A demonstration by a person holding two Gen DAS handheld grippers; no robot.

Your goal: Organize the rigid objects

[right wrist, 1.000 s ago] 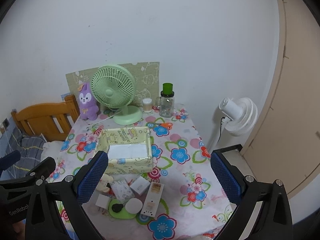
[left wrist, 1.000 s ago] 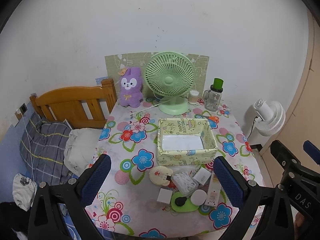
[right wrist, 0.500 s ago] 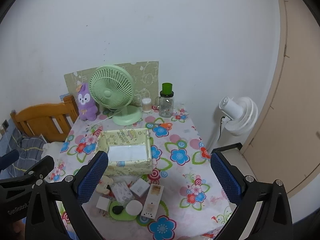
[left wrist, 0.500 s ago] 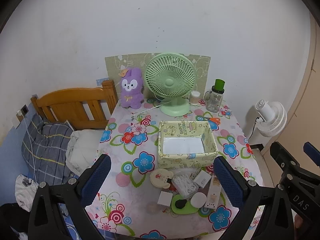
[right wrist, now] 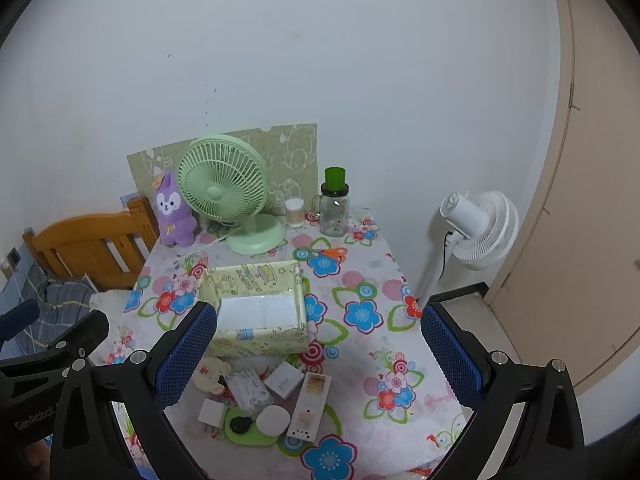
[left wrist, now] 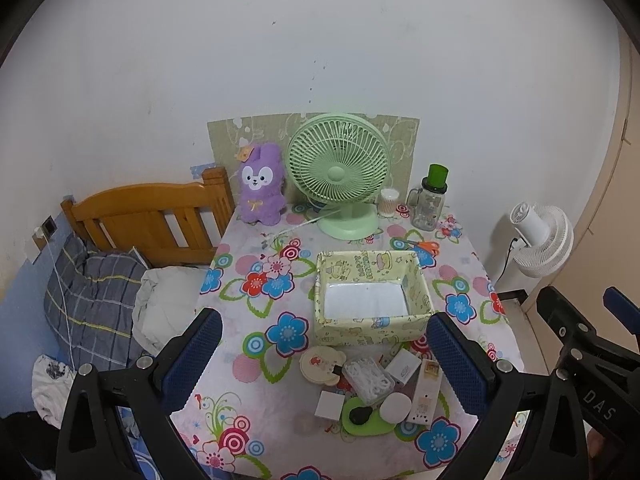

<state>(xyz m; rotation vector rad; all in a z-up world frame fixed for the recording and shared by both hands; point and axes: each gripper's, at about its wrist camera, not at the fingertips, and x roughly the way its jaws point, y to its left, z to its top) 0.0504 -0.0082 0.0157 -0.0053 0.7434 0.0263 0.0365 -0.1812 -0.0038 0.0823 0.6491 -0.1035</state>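
Compared with the frames a second ago, both wrist views have drawn back slightly: the tabletop [left wrist: 248, 364] sits a little smaller in frame and the objects lie lower and nearer the centre. No item has shifted. Judged from this, sorting has not begun; the grippers are only lining up.

Left gripper [left wrist: 324, 364]: jaws wide, nothing between them, above the near edge of the tabletop. Right gripper [right wrist: 316, 360]: jaws wide, likewise empty.

Task items cluster in the lower centre of both views, just in front of the yellow patterned box [left wrist: 370, 330], which holds nothing but its white floor. The cluster:
- clear case of cotton swabs [left wrist: 370, 378]
- small white box [left wrist: 403, 365]
- long white carton [left wrist: 425, 394]
- round white puck [left wrist: 395, 407] on a green pad [left wrist: 370, 426]
- white square block [left wrist: 330, 404]
- cream bear-shaped case [left wrist: 322, 365]

Orange scissors [left wrist: 424, 245] lie beyond the box, towards the green desk fan [left wrist: 340, 172].

Legible writing: "DAS" on the neighbouring gripper body at lower right of the left view; "GenRobot" at lower left of the right view. Printing on the box and cartons is too small to read.
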